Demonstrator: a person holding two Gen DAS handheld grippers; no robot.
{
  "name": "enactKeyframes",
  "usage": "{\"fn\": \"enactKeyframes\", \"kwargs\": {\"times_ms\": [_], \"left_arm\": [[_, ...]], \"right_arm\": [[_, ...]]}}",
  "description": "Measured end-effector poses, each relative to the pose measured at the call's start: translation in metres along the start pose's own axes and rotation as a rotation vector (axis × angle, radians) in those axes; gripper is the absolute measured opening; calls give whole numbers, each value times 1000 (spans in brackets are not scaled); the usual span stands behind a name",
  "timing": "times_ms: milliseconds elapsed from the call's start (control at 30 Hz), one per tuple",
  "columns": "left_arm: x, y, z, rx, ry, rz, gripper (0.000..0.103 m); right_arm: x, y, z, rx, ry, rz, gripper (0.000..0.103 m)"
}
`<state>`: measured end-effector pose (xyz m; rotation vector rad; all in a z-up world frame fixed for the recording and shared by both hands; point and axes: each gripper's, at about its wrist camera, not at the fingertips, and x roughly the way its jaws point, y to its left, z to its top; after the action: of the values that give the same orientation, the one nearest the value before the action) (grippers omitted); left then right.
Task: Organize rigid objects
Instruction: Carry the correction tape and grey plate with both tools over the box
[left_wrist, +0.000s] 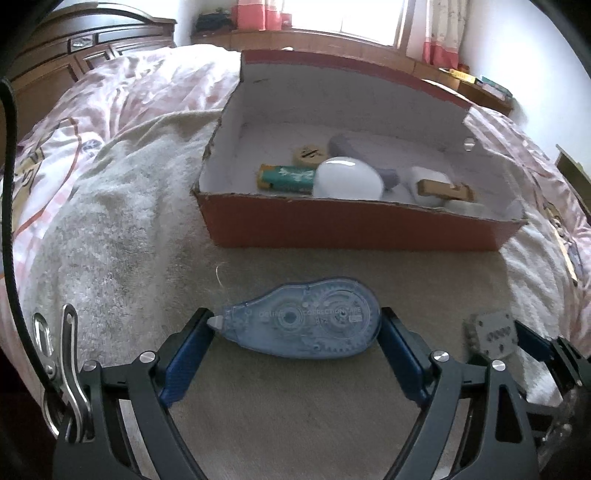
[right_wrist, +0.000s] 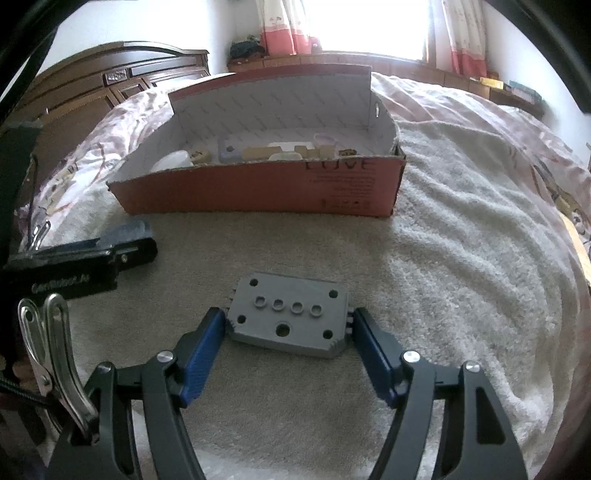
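A translucent blue correction tape (left_wrist: 306, 321) lies flat on the beige towel, lengthwise between the blue pads of my left gripper (left_wrist: 297, 325). Both pads touch its ends, so the gripper is shut on it. A grey block with round holes (right_wrist: 288, 317) lies on the towel between the pads of my right gripper (right_wrist: 290, 325), which press on its two short sides. The red cardboard box (left_wrist: 351, 225) stands open just beyond both grippers. It holds a white egg-shaped object (left_wrist: 347, 179), a green tube (left_wrist: 286, 177), a wooden disc (left_wrist: 310, 153) and a wooden piece (left_wrist: 443, 190).
The beige towel (left_wrist: 110, 221) covers a bed with a pink quilt (left_wrist: 140, 85). A dark wooden headboard (right_wrist: 110, 85) stands at the far left. The left gripper (right_wrist: 122, 240) shows beside the box in the right wrist view. Books (left_wrist: 491, 86) lie on the window ledge.
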<state>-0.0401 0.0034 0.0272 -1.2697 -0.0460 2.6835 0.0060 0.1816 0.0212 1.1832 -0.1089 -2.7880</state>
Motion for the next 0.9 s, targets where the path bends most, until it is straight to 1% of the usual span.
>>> {"fn": "enactKeyframes", "kwargs": {"times_ms": [100,267,367,533,667,900], "left_arm": [[-9,-6,2,19,-21,-10,89],[-21,-16,14,61,-64,-24,89],[-23,-22,24,80,-83,-29,89],[-21,-28,47,95,-110,-29,89],[-13,-30,65,98,-125,-18,89],[7,-32,85,82,-119,-10,89]], "right_arm": [[-5,-1,3,10,-13,24,74],[-21,2,18,-29,-79,32,74],[-26,2,35,-38,-117,35,74],[-29,-1,61,-20,-153,48,74],[-21,-4,78,-22,-157,43,74],[2,-8,99,-4,-137,42,74]]}}
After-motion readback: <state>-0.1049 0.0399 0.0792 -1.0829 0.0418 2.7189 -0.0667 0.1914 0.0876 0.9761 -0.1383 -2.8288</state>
